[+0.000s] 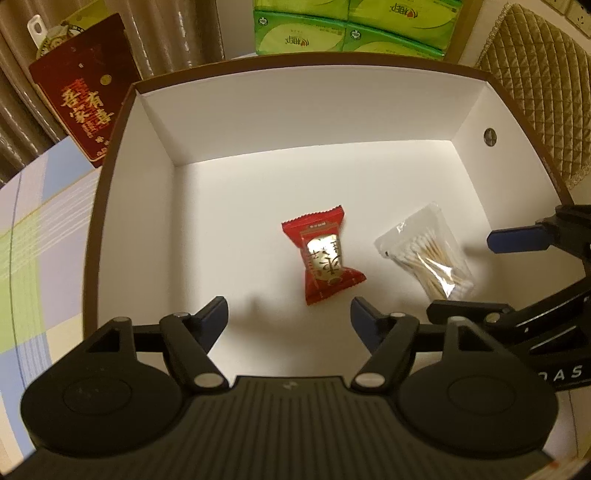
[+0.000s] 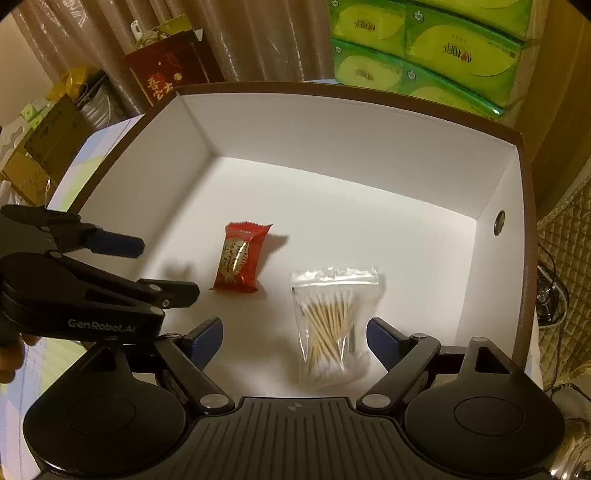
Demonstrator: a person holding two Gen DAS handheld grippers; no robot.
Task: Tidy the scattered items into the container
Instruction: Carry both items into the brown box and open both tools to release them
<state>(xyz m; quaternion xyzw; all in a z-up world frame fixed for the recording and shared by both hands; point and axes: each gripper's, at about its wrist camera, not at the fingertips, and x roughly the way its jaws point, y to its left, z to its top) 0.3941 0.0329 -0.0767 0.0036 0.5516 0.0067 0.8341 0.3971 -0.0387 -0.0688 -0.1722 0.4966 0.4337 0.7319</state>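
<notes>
Left gripper point(image 1: 288, 317) open and empty, right gripper point(image 2: 295, 338) open above swab bag point(image 2: 332, 321)

Left wrist view: open box with two items on its floor, both grippers over it.

The left gripper point(image 1: 288, 317) hangs over the near part of the box point(image 1: 295, 61), its blue-padded jaws spread apart with nothing between them. The box has white inner walls and a brown rim. A red snack packet point(image 1: 324, 254) lies flat near the middle of the floor, just beyond the jaws. A clear bag of cotton swabs point(image 1: 428, 251) lies to its right, apart from it. The right gripper point(image 1: 476, 273) reaches in from the right edge, jaws apart, bag below them. Behind the box: green tissue packs point(image 1: 351, 33), a red bag point(image 1: 85, 92); checked tablecloth point(image 1: 33, 236) at left.
</notes>
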